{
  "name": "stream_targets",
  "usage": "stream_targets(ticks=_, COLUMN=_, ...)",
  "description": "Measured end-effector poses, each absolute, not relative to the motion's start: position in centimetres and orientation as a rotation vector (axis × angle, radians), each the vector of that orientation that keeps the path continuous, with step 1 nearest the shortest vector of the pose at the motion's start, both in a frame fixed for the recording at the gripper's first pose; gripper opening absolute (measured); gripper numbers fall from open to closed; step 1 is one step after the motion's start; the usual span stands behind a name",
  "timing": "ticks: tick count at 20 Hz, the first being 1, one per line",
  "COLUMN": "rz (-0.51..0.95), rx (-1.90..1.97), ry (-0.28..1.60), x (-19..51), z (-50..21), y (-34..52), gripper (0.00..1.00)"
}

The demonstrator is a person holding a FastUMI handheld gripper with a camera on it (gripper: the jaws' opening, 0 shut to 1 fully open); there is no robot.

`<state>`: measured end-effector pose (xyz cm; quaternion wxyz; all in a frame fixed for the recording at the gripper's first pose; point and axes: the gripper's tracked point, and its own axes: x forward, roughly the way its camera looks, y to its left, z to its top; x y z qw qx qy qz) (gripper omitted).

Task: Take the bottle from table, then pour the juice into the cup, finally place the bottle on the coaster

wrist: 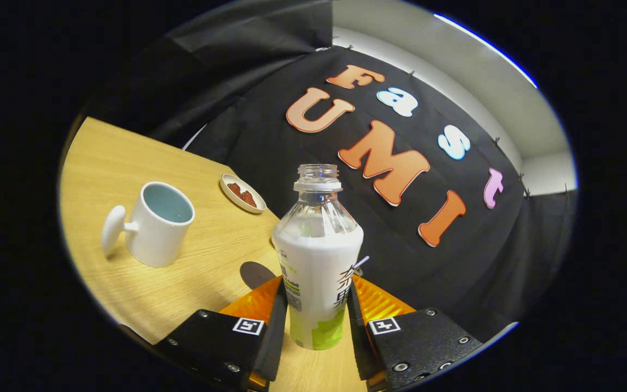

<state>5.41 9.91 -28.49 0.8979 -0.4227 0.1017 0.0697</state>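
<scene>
An uncapped clear bottle [318, 256] with a white and green label and white juice inside stands between my two fingers. My gripper [316, 305] is shut on the bottle, both fingers pressing its labelled sides. The whole view is tilted. A white cup [155, 223] with a pale blue inside and a handle stands on the wooden table [128, 158], left of the bottle and beyond my fingers. A dark round coaster [257, 274] lies on the table just beside the bottle's left side, partly hidden by the left finger.
A small white dish [243, 193] holding reddish-brown pieces sits near the table's far edge, behind the cup and the bottle. The black cloth wall rises right behind the table.
</scene>
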Motion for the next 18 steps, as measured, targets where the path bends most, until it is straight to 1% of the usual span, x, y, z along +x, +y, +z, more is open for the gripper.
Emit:
stream_targets(ticks=11, rz=0.196, rx=-1.212, ry=0.083, x=5.7, z=-29.6, y=13.3, gripper=0.55)
stream_targets(ticks=18, rz=0.212, rx=-1.389, ry=0.023, x=5.6, z=-29.2, y=13.6, gripper=0.55)
